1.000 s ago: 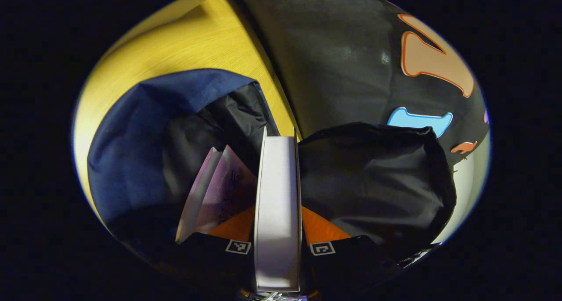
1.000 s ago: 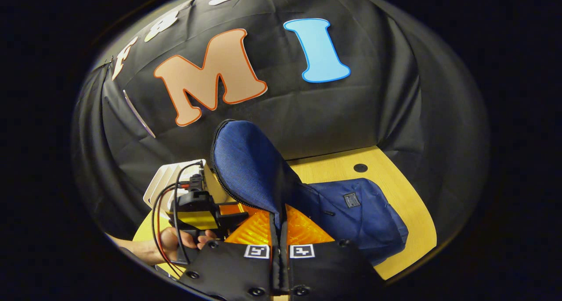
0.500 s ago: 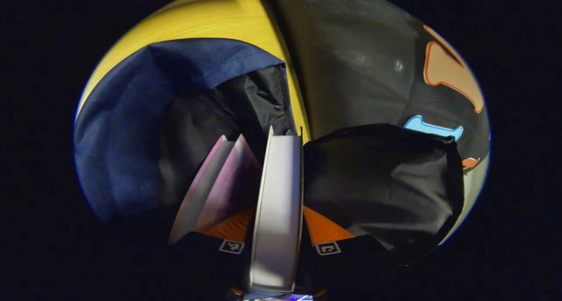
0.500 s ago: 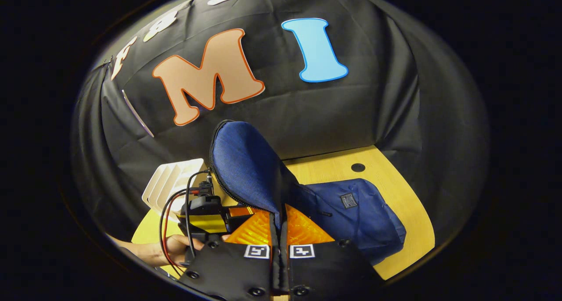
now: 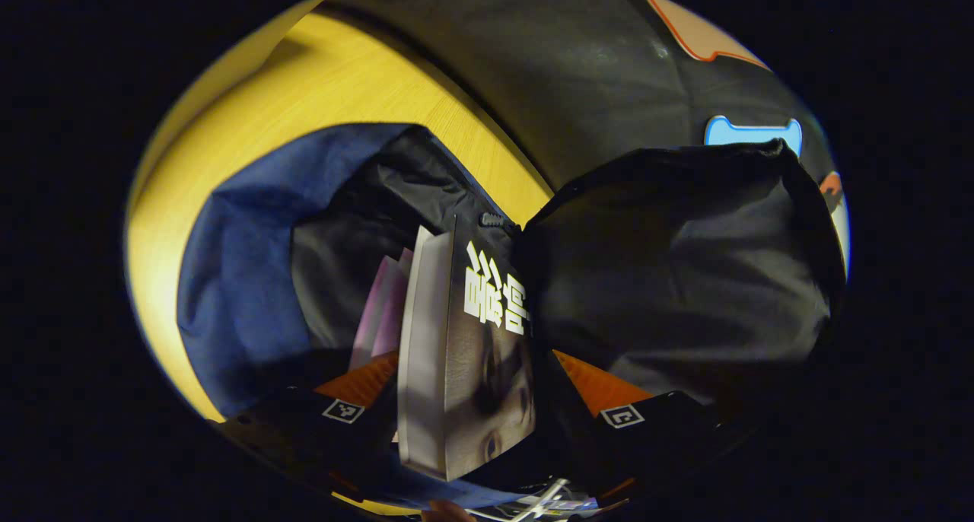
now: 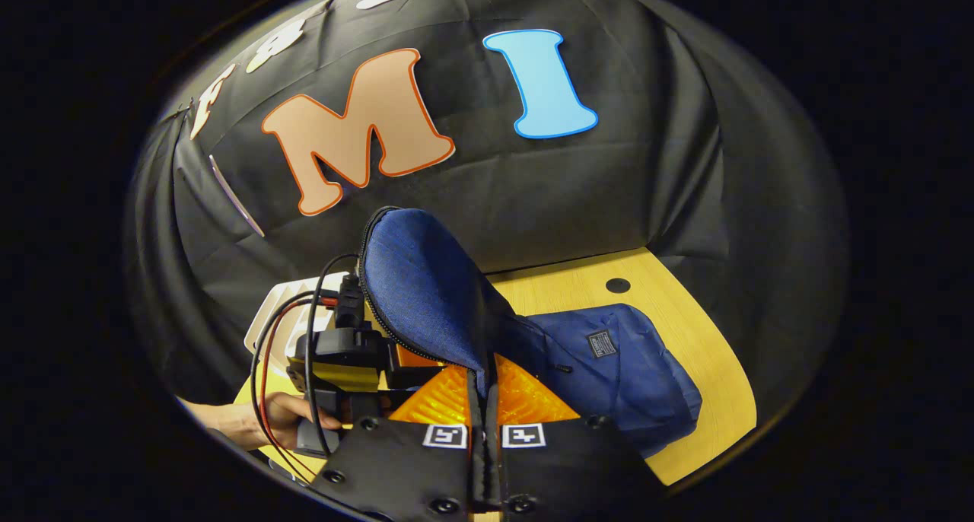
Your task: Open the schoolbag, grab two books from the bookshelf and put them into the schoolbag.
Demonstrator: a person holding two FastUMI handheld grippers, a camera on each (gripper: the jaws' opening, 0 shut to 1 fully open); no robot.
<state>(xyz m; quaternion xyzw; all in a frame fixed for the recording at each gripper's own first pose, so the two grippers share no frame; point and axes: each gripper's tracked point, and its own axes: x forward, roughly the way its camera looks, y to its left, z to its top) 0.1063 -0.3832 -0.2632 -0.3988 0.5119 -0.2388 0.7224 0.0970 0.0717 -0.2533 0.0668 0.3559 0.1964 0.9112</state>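
Yellow wooden table and a black cloth wall

The table (image 6: 685,339) meets the black cloth wall (image 6: 609,179) along its far edge. A small dark round hole (image 6: 617,285) sits in the tabletop near that wall. The cloth hangs creased, folding forward around the table's right end.

A: Which surface carries the objects?
B: A yellow wooden table (image 6: 685,339), with a small dark round hole (image 6: 618,285) near its far edge by the wall.
A: What lies directly on it?
B: A blue schoolbag (image 6: 624,385), slumped with its flap raised, and, beyond the bag at the table's left, a white slotted bookshelf (image 6: 268,324).
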